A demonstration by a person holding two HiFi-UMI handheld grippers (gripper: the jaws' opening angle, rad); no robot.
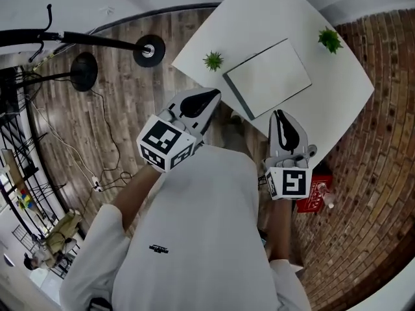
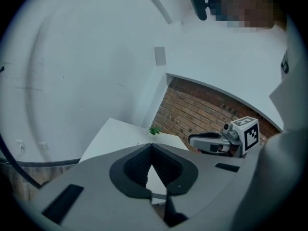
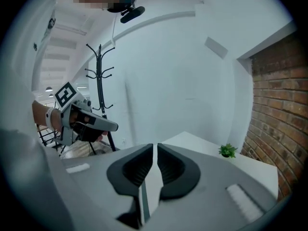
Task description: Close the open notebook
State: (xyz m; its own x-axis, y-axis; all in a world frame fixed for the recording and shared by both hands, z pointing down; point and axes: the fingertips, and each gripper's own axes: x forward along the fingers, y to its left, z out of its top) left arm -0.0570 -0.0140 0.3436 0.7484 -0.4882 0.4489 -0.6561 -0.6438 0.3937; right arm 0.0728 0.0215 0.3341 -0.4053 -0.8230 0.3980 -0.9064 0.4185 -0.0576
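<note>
On the white table point(image 1: 340, 102) lies a white notebook point(image 1: 269, 76), flat, with a dark grey edge along its near left side; it looks closed. Both grippers hover off the table's near edge, apart from the notebook. My left gripper point(image 1: 209, 98) points at the near left corner, its tips touching with nothing between them point(image 2: 152, 147). At the near right edge my right gripper point(image 1: 280, 116) has its jaws a thin slit apart and empty point(image 3: 155, 146). Each gripper view shows the other gripper to the side.
Two small green plants stand on the table, one at the left corner point(image 1: 213, 61) and one at the far right point(image 1: 330, 40). A red box point(image 1: 314, 193) lies on the brick floor by my right hand. Black stand bases point(image 1: 149, 50) and cables sit on the wooden floor at left.
</note>
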